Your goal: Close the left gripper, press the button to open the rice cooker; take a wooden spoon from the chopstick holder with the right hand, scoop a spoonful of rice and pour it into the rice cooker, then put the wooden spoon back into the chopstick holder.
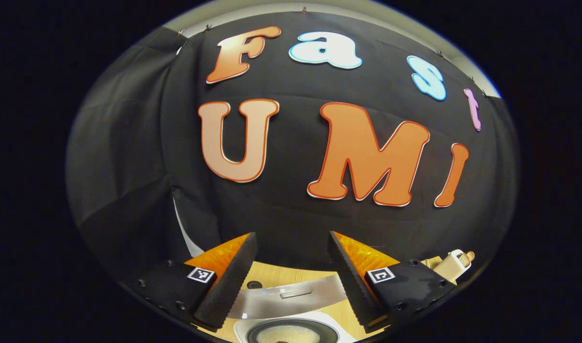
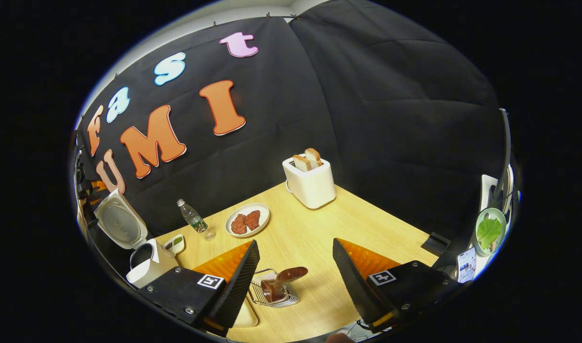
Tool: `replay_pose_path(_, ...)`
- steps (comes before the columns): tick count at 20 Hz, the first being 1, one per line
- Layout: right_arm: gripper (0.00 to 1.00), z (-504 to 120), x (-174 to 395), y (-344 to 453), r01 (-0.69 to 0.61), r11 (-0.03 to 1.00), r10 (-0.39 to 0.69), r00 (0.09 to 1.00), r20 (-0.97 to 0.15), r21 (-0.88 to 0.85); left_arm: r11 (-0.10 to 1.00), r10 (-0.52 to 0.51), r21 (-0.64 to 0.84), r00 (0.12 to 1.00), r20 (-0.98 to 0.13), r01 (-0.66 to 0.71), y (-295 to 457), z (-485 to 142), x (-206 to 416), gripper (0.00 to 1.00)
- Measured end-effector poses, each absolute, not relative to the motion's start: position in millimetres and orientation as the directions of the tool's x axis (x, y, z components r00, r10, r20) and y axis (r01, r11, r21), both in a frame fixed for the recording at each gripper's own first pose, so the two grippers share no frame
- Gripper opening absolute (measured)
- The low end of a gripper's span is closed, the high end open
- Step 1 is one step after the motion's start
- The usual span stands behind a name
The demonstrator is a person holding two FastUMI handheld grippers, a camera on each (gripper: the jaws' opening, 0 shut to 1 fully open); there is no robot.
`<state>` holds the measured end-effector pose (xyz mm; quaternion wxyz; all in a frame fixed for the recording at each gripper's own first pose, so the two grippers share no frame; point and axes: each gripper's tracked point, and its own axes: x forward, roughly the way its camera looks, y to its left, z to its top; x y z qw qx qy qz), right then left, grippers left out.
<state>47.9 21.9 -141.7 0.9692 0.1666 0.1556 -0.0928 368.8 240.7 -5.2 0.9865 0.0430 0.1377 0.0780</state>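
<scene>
Cooker (image 2: 129, 238) lid stood open. Right gripper (image 2: 291, 271), jaws wide and empty, faced the spoon (image 2: 284, 278) (in its holder (image 2: 260, 293)); grasping it came next. Left gripper (image 1: 291, 276) was likewise wide, empty.

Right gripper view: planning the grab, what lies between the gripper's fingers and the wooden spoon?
Nothing; in the right gripper view the wooden spoon stands in its chopstick holder between the open right gripper.

The left hand-held gripper (image 1: 291, 276) has two wedge-shaped fingers with black ribbed pads (image 1: 226, 281) and translucent orange backs; each sits on a black block studded with dark screws and bearing a small square black-and-white marker; the right hand-held gripper (image 2: 293, 281) has the same black pads, orange backs, screws and markers.
</scene>
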Motion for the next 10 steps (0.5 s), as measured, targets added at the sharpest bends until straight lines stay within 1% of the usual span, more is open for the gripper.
replay_pose_path(2,0.95,-138,50,26,0.228,0.929,-0.126,0.935,-0.333,0.290,0.983,0.170,0.119,0.942,-0.291,-0.141,244,-18,371,1.00)
replay_pose_path(3,0.94,-138,52,29,0.225,0.930,-0.122,0.934,-0.335,0.291,0.976,0.189,0.159,0.937,-0.293,-0.147,248,-20,370,1.00)
replay_pose_path(4,0.95,-133,54,32,0.220,0.931,-0.118,0.937,-0.329,0.292,0.969,0.200,0.201,0.935,-0.293,-0.144,251,-23,369,0.98)
replay_pose_path(5,0.95,-125,57,34,0.216,0.932,-0.119,0.941,-0.315,0.293,0.970,0.190,0.200,0.942,-0.278,-0.137,249,-21,370,0.98)
replay_pose_path(6,0.95,-117,59,38,0.208,0.933,-0.116,0.946,-0.301,0.294,0.969,0.194,0.202,0.938,-0.286,-0.138,247,-22,370,0.96)
replay_pose_path(10,0.95,-88,64,49,0.157,0.947,-0.089,0.966,-0.241,0.281,0.971,0.189,0.197,0.937,-0.293,-0.134,240,-26,358,0.99)
